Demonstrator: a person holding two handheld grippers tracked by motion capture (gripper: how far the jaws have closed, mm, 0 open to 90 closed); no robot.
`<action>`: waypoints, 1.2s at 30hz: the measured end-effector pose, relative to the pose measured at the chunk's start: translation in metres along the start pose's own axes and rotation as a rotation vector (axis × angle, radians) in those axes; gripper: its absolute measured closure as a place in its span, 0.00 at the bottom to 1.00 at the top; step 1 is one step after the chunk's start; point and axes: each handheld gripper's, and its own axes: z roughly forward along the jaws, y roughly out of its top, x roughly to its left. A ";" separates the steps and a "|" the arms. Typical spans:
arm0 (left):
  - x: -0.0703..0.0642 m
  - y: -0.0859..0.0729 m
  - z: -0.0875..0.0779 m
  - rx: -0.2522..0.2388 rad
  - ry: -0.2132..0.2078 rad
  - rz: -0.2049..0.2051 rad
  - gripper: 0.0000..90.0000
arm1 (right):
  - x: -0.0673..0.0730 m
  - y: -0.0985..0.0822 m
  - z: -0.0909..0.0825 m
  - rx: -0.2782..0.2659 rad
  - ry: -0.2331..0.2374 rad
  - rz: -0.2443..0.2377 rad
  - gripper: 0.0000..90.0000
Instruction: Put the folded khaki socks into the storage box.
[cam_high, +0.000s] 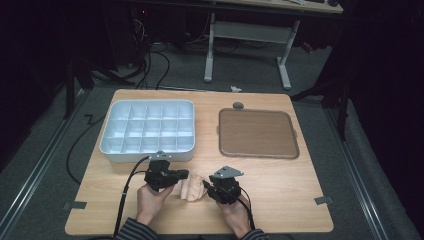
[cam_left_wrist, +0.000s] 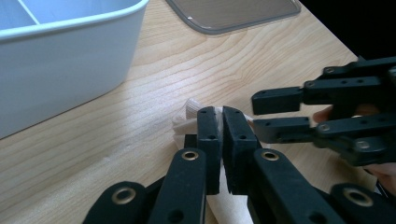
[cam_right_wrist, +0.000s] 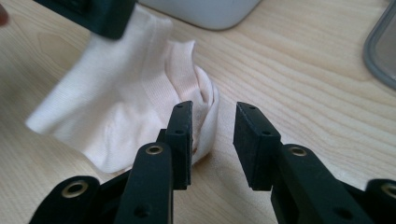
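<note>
A small pale pink cloth (cam_high: 193, 187), bunched and folded, lies on the near part of the wooden tabletop (cam_high: 280, 185), between the two hands and just in front of the white compartment tray (cam_high: 186, 152). The left hand-held gripper (cam_high: 183, 174) reaches in from the left, its jaws pressed together on a fold of the cloth; in the left gripper view (cam_left_wrist: 222, 135) the fabric (cam_left_wrist: 184, 122) shows pinched between the closed jaws and trailing below them. The right hand-held gripper (cam_high: 210, 184) sits at the right edge of the cloth. In the right gripper view (cam_right_wrist: 212, 140) its jaws stand partly apart with bare wood between them, the left jaw against the bunched edge of the cloth (cam_right_wrist: 135, 107) and nothing clamped. The tray stands at the far left of the tabletop, and a brown flat lid (cam_high: 257, 133) lies at the far right, well apart from the cloth.
</note>
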 end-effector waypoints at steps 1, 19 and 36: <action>-0.001 0.000 0.000 -0.001 0.000 0.001 0.96 | -0.001 0.000 0.002 0.013 0.004 0.002 0.76; -0.012 0.013 0.008 0.007 -0.023 0.035 0.96 | 0.004 0.004 0.020 0.077 0.024 -0.068 0.92; -0.012 0.024 0.032 0.029 -0.035 0.057 0.96 | 0.002 0.006 0.024 0.062 0.041 -0.064 0.92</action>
